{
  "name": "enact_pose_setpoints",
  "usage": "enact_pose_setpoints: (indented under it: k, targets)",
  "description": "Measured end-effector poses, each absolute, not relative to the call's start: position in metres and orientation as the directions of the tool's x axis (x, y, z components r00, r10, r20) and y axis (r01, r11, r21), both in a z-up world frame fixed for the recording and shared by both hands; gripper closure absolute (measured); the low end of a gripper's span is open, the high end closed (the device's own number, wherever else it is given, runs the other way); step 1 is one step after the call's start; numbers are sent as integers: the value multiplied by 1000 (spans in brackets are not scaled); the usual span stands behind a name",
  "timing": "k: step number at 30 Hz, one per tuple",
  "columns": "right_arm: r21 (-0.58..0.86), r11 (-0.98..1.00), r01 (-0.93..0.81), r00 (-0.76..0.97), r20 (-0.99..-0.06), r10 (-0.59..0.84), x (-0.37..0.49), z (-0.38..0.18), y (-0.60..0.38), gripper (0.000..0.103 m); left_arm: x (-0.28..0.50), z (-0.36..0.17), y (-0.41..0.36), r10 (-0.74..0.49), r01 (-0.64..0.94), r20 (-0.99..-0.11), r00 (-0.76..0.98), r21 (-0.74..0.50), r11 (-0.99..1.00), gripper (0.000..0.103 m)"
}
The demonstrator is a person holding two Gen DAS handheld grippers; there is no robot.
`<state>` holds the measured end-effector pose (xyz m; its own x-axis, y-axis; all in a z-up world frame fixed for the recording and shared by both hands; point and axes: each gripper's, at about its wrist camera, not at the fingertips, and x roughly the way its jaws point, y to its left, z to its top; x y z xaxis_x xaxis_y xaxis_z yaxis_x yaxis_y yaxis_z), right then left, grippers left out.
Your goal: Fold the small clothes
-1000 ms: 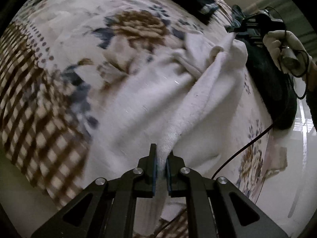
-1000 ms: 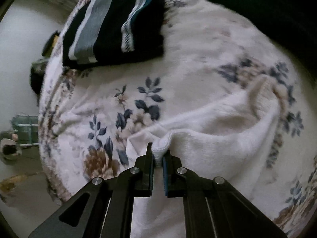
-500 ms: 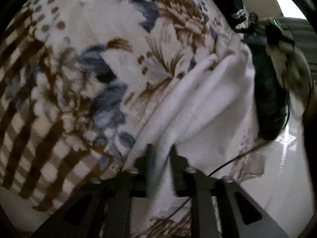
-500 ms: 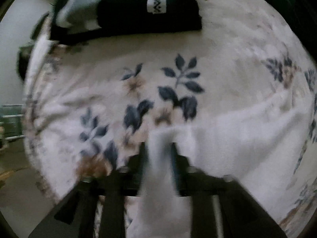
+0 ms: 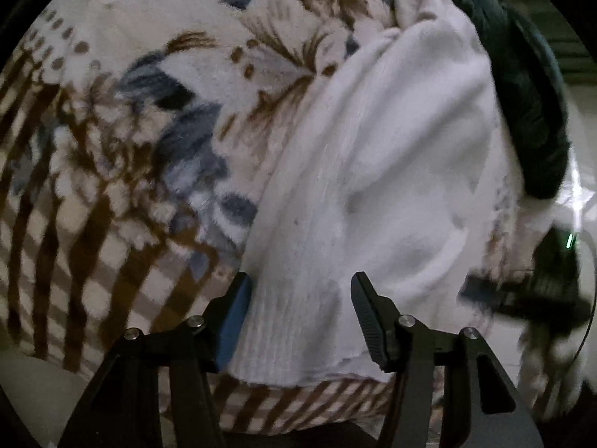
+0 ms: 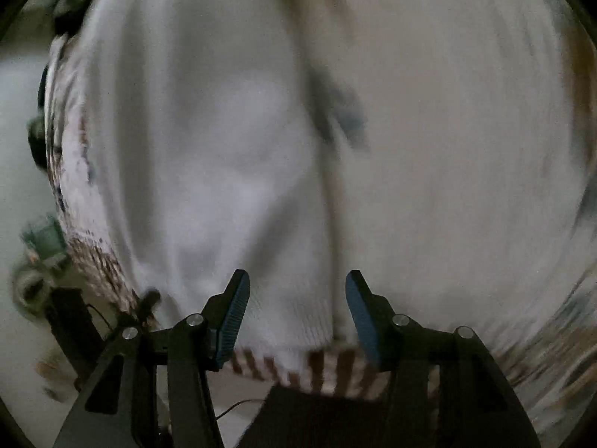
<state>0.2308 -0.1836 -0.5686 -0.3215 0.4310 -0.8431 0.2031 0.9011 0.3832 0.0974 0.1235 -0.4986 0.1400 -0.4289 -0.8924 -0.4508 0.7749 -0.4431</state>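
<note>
Left gripper (image 5: 300, 285) and right gripper (image 6: 296, 283): jaws just opened, hem released between them. White garment (image 5: 391, 171) flat on flowered blanket (image 5: 112, 149), folded once lengthwise apparently; further folds likely remaining.

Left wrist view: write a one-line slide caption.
Open left gripper over a white knit garment lying on a floral blanket.
</note>
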Motion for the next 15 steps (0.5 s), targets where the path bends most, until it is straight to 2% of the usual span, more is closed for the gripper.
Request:
enact_pose_setpoints:
  k: [1,2,3,4,6,9,15]
  targets:
    - [407,881,239,-316,-826,467,218,-576,-189,47,95,-495,120,-406,-444,-902,143,-426,789,57]
    - [443,846,296,-295,-800,522,199,-588,-195,49,93,-493,118,-386,-434,-911,144,-409,803,67]
    - [458,831,317,-269,-797,541,190,-592,-198,73,92,-490,114,-364,-420,-921,141,-389,820,84]
    - [461,826,323,-240,-805,543,181,-594,-199,97,91,-487,112,-342,-406,-929,144,-370,836,86]
    - [433,845,313,-175,-848,500,164,-590,-201,99,88,-481,109,-322,-388,-933,163,-360,848,91]
    - [391,884,254,-120,-895,430,140,-571,-197,99,91,-470,107,-294,-353,-937,188,-344,870,93]
    - [394,890,230,-122,-895,429,90,-538,-186,100,85,-442,122,-319,-345,-923,216,-378,859,93]
